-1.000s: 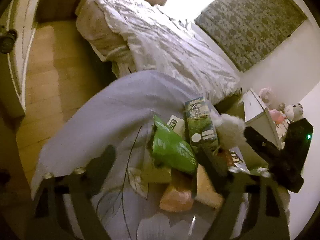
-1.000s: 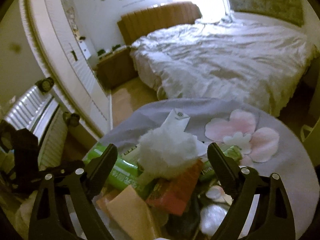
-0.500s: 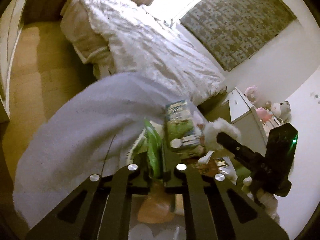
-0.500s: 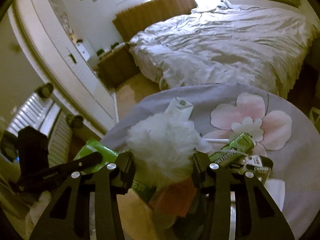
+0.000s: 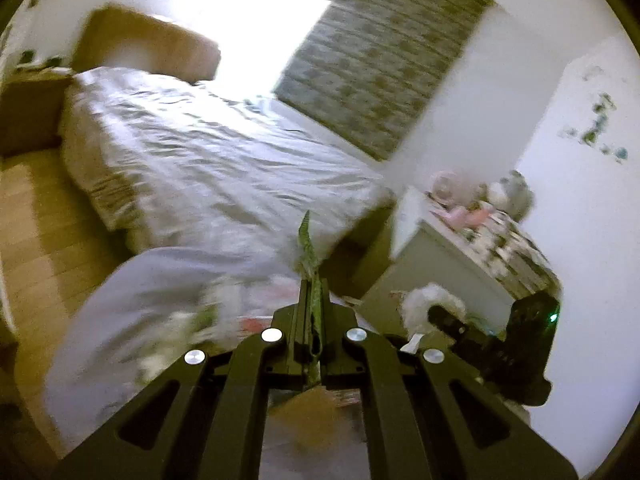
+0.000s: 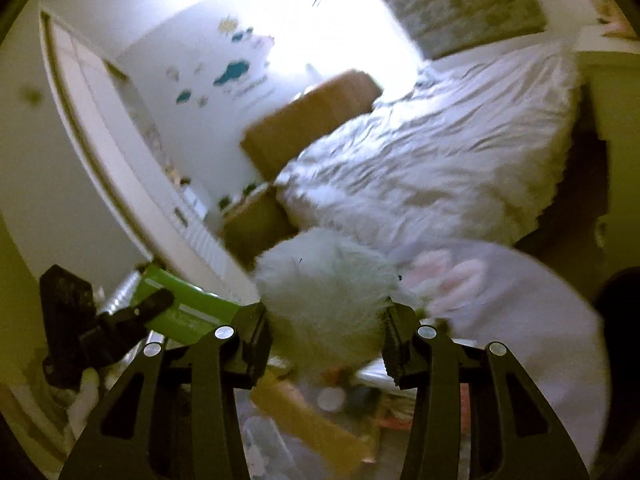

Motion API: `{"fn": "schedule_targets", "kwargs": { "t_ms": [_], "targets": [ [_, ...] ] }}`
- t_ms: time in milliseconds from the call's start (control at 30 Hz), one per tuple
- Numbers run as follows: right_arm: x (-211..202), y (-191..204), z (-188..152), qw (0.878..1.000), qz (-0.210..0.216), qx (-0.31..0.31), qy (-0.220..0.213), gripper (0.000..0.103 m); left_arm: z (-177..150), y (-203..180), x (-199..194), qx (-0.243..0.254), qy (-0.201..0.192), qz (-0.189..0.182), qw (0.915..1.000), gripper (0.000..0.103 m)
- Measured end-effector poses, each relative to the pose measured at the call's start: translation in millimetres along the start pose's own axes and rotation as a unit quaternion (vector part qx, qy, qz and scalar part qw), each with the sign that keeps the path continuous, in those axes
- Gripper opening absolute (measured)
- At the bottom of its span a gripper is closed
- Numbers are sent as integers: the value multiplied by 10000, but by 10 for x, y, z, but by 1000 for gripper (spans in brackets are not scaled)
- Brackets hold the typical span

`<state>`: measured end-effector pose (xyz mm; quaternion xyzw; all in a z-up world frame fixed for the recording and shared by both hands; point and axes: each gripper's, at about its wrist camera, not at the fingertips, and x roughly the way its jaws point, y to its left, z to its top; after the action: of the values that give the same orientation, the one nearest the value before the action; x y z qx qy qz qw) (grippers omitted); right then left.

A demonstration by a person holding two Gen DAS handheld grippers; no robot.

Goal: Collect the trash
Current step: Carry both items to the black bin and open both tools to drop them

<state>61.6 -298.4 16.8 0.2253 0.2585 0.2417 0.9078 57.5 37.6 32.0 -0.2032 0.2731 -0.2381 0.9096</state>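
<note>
Bedroom, dim and motion-blurred. Round bench [image 5: 132, 292] under a lilac cloth with a pink flower print [image 6: 448, 276], standing at the foot of a bed [image 5: 208, 168] with a rumpled white duvet. Tan headboard [image 6: 316, 112] against the far wall, patterned curtain [image 5: 384, 68] beside a blown-out window. White dresser [image 5: 436, 256] to the right of the bench, soft toys [image 5: 476, 204] on top. White wardrobe door [image 6: 116, 168] on the other side; cloud stickers [image 6: 232, 72] on the wall.

Wood floor [image 5: 44, 232] is open left of the bench. Bench edge sits close to the bed corner; narrow gap to the dresser.

Trash pile [image 6: 316, 408] is still on the bench below both tools: yellow box, orange pack, clear plastic, mostly blur.

Left tongs [image 5: 311, 320] clenched on a green wrapper [image 5: 309, 264], seen edge-on, sticking up past the tips. From the right camera it reads as a flat green pack [image 6: 188, 304] held clear of the bench.

Right tongs [image 6: 324, 320] grasping a white fluffy wad [image 6: 320, 280], pads pressing both sides, jaws partway apart. The wad bulges above the tips. Left view shows the same wad [image 5: 424, 304] out at the right tool's tip.

Both tools point slightly downward, rolled a bit, side by side above the pile.
</note>
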Motion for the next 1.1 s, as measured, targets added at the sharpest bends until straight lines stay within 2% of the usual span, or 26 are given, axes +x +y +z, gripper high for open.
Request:
{"fn": "schedule_targets", "kwargs": {
  "t_ms": [200,400,500,700,967,1067,1100],
  "targets": [
    [-744,-718,5,9942,-834,419,-535,46,-88,-769,648,381,407,-714,9959,3],
    [-1072,-1538,-213,9779,-1735,1013,-585,46,-489,-1473,1555,629,1268,-1299,9814,3],
    [-1096,-1894,-376,9693,-1991,1359,-481,46,-803,-1698,2009,754,1716,-1358,9729,4],
    [-1033,-2566,-706,9534,-2326,1914,-154,46,-1306,-1936,2638,948,2313,-1279,9598,4],
    [-908,-2896,-982,9444,-2435,2207,141,46,-1638,-2055,3071,1169,2707,-1087,9493,4],
    [-850,-2894,-986,9418,-2485,2254,201,49,-1695,-2022,3127,1234,2812,-969,9467,5],
    [-835,-2904,-987,9411,-2514,2248,222,53,-1707,-2026,3148,1261,2848,-917,9458,5]
  ]
}}
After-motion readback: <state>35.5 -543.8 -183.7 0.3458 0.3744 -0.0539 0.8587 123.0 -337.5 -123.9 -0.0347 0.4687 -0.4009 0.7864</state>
